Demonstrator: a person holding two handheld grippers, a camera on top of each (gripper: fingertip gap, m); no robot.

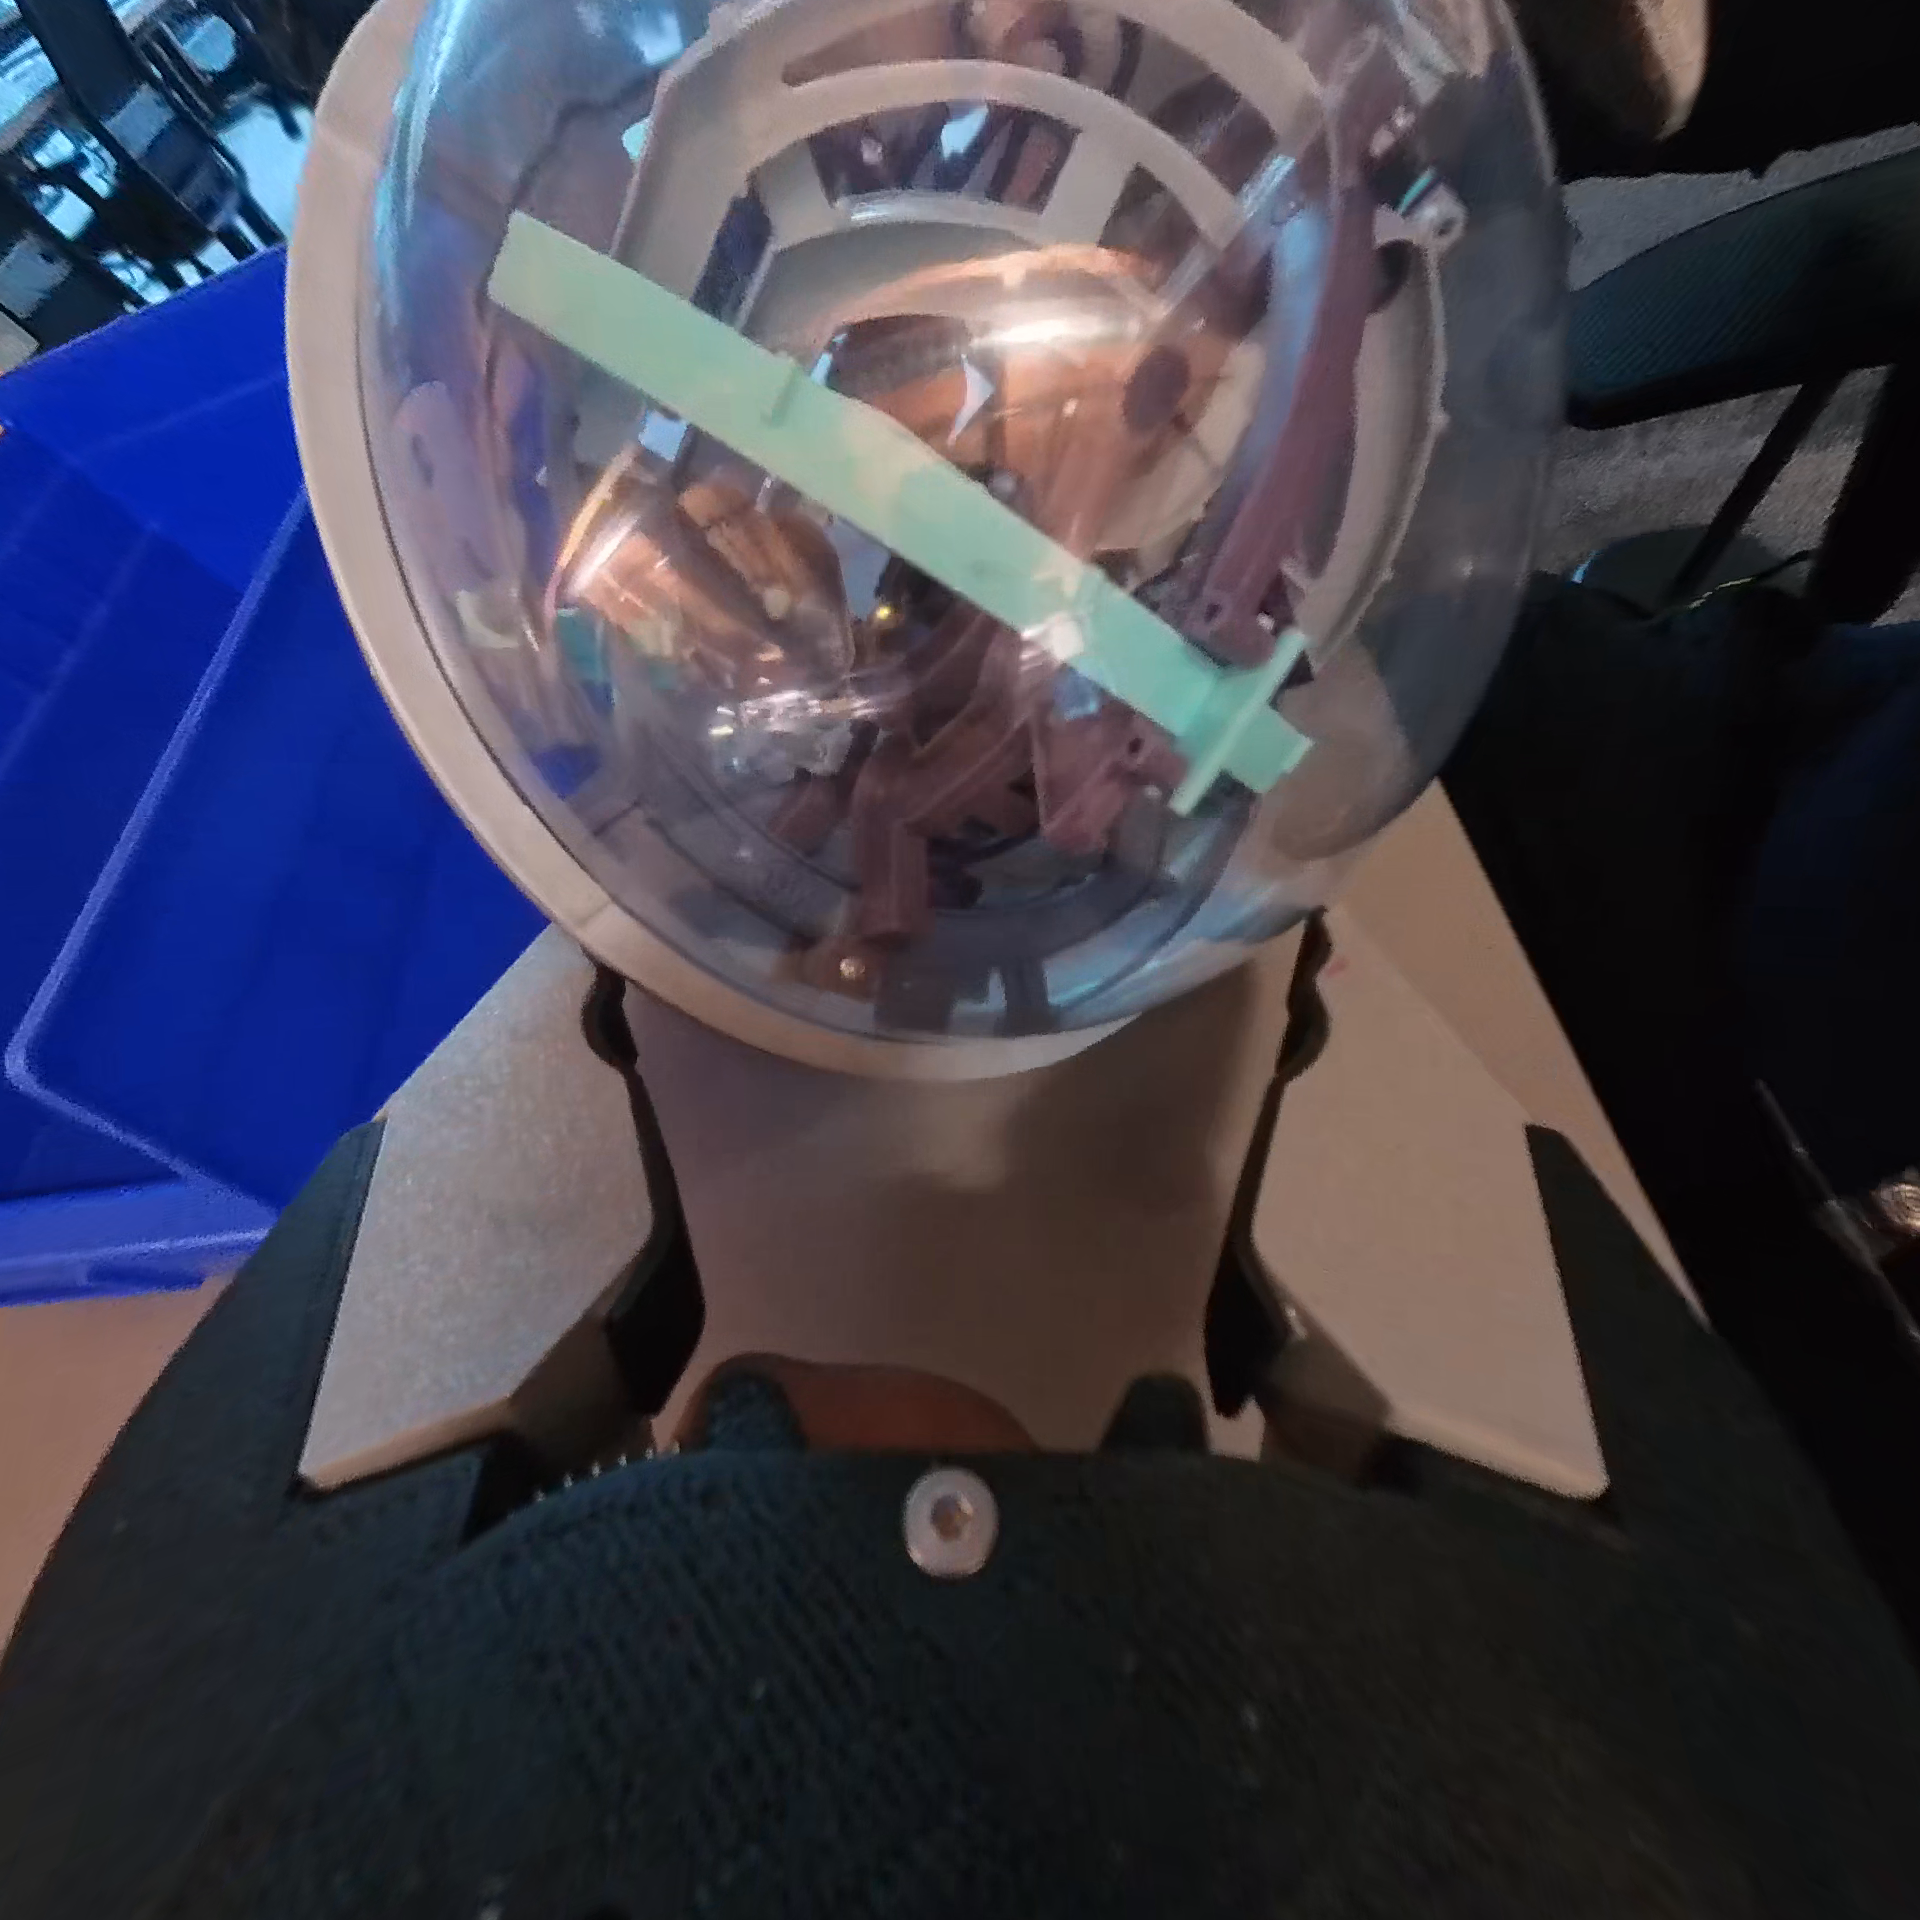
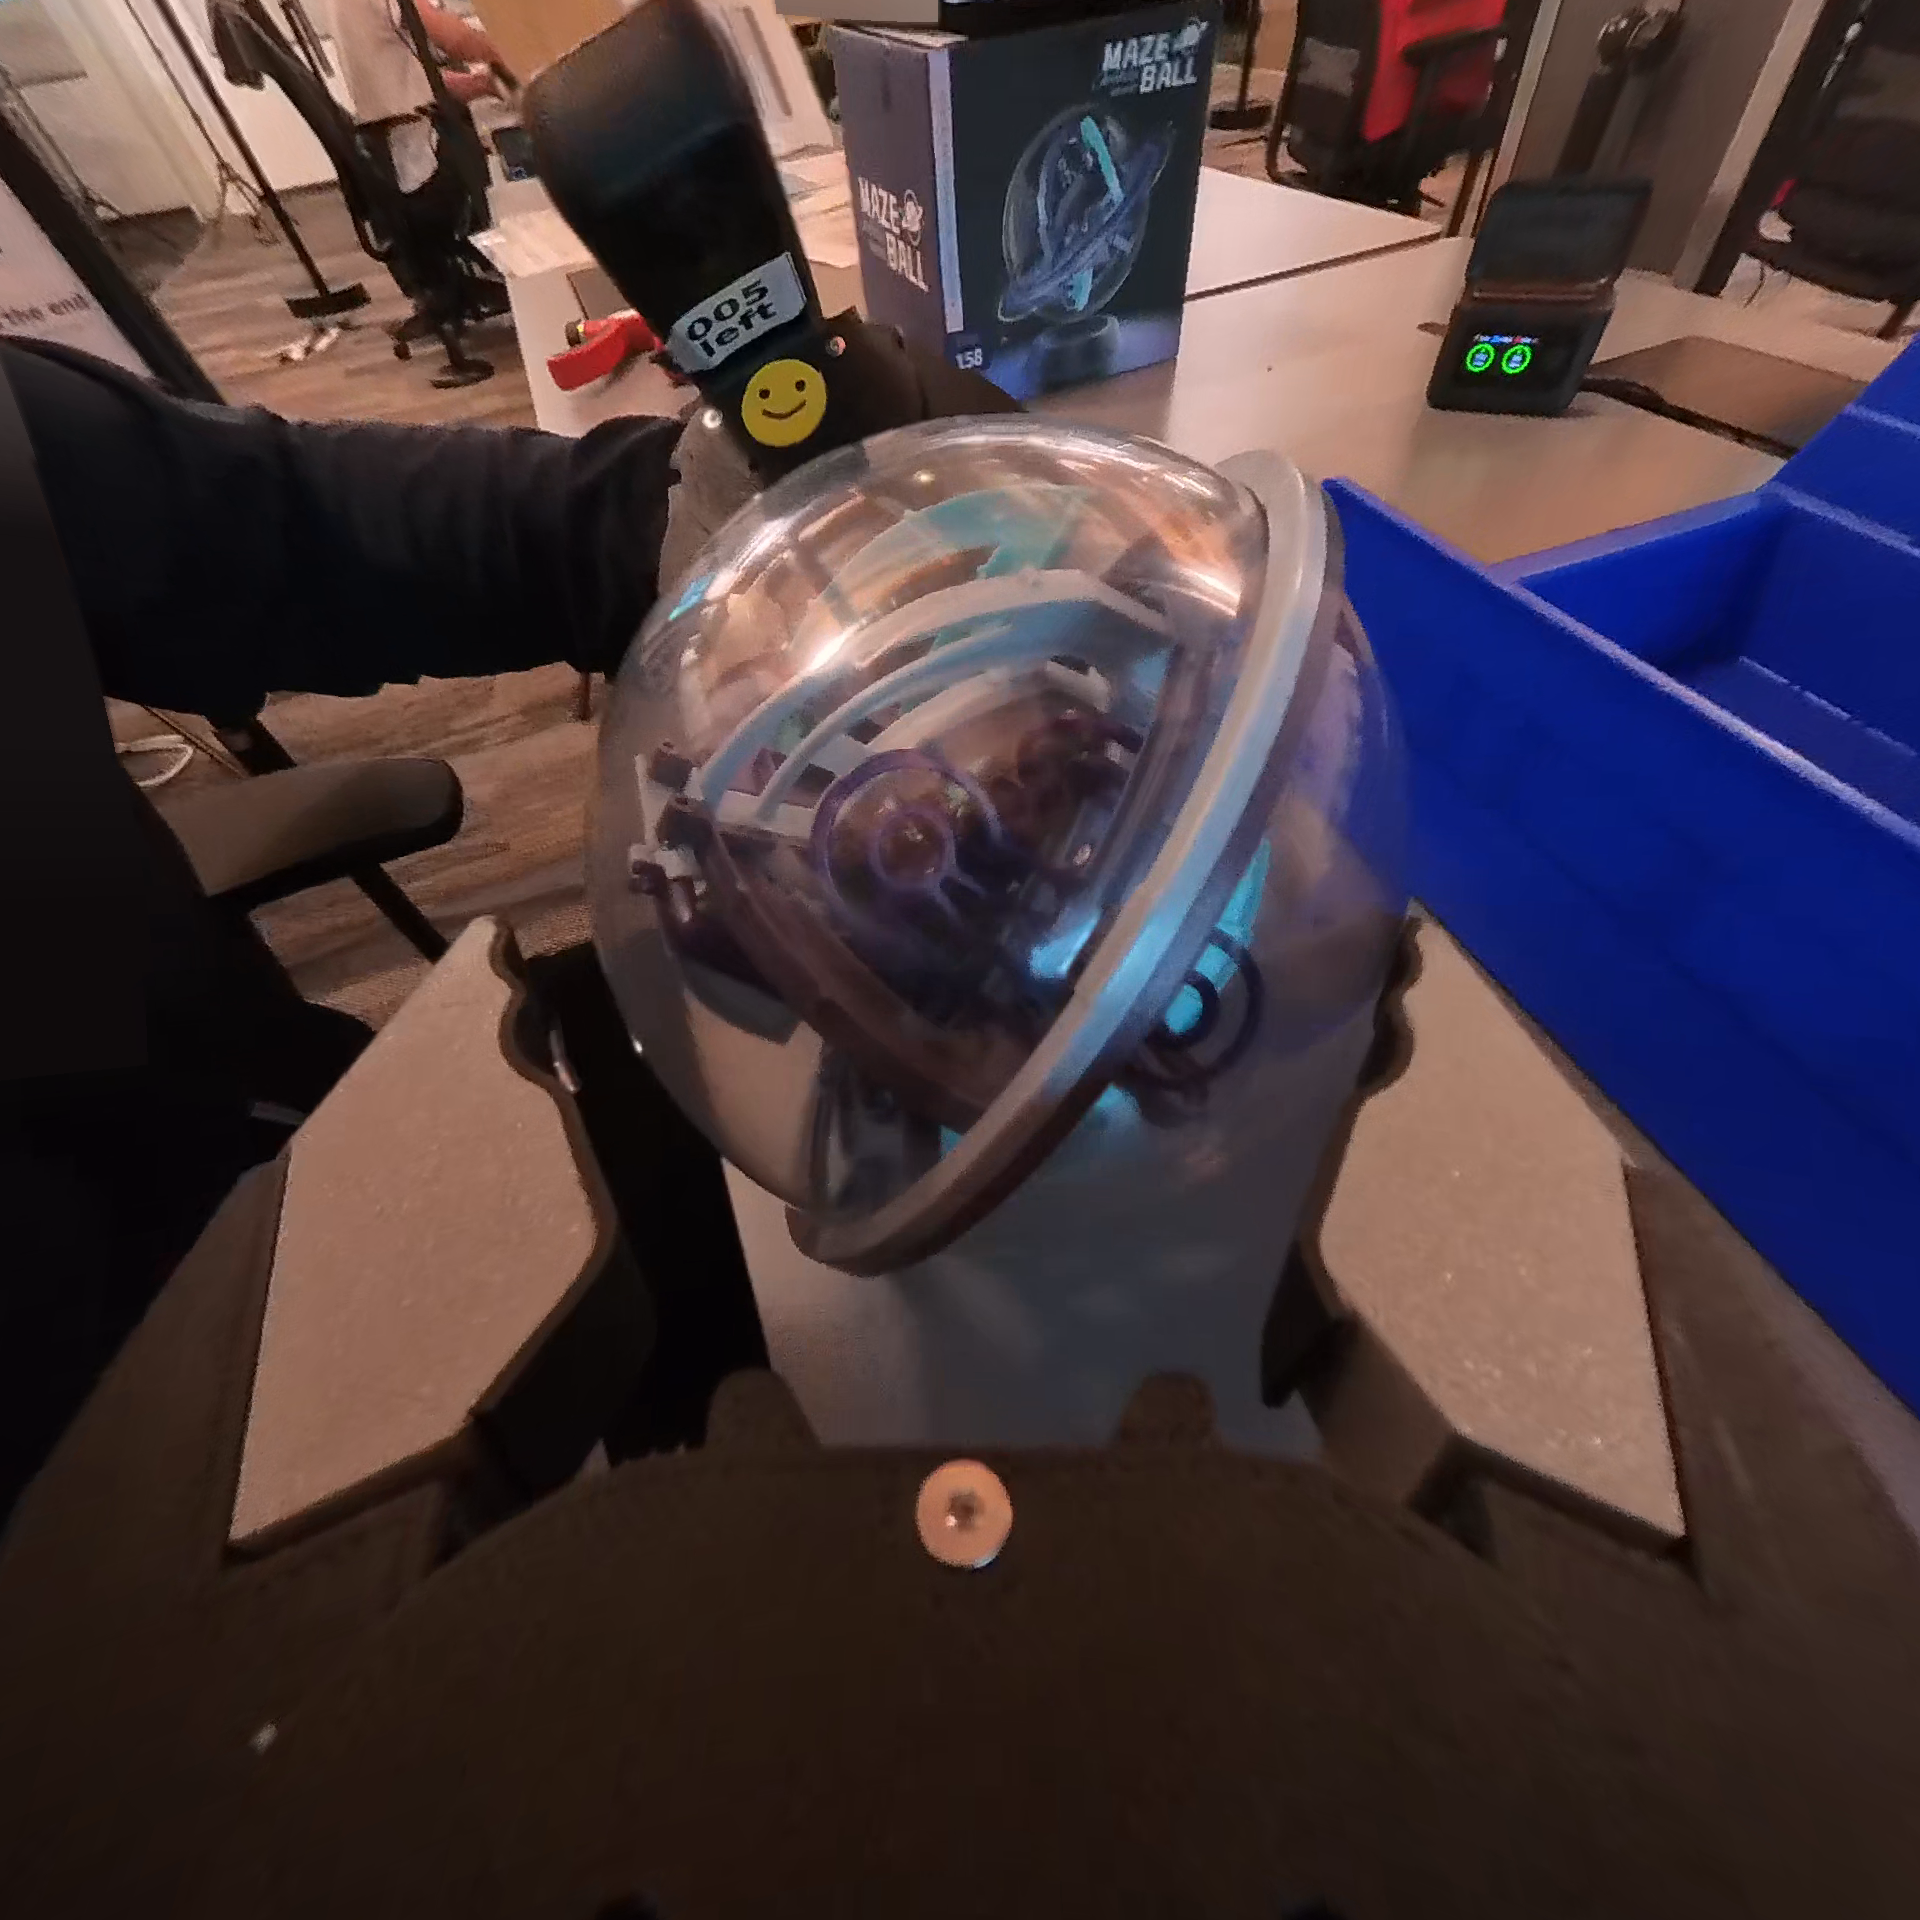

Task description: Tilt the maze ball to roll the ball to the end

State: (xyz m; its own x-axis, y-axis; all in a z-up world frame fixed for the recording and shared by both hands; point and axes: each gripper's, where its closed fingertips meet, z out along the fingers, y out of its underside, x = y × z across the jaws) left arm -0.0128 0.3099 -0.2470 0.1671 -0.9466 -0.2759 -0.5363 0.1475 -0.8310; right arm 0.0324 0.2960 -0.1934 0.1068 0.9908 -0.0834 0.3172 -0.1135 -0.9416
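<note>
The maze ball (image 1: pixel 935 499) is a clear sphere with a grey equator ring, a mint-green bar and brown and purple tracks inside. It is held tilted above the table corner, between both grippers. My left gripper (image 1: pixel 956 982) has its fingertips (image 1: pixel 608 1003) pressed on the sphere's lower sides. My right gripper (image 2: pixel 961 977) clamps the maze ball (image 2: pixel 987 810) from the opposite side. The left gripper's black body (image 2: pixel 717 260) shows behind the sphere in the right wrist view. I cannot pick out the small ball inside for certain.
A blue plastic bin (image 2: pixel 1662 790) stands close beside the sphere, also in the left wrist view (image 1: pixel 208 727). The grey table (image 2: pixel 1351 343) carries the toy's box (image 2: pixel 1029 197) and a small black device with a screen (image 2: pixel 1527 301). An office chair (image 2: pixel 332 821) and a dark sleeve (image 2: pixel 364 540) are left.
</note>
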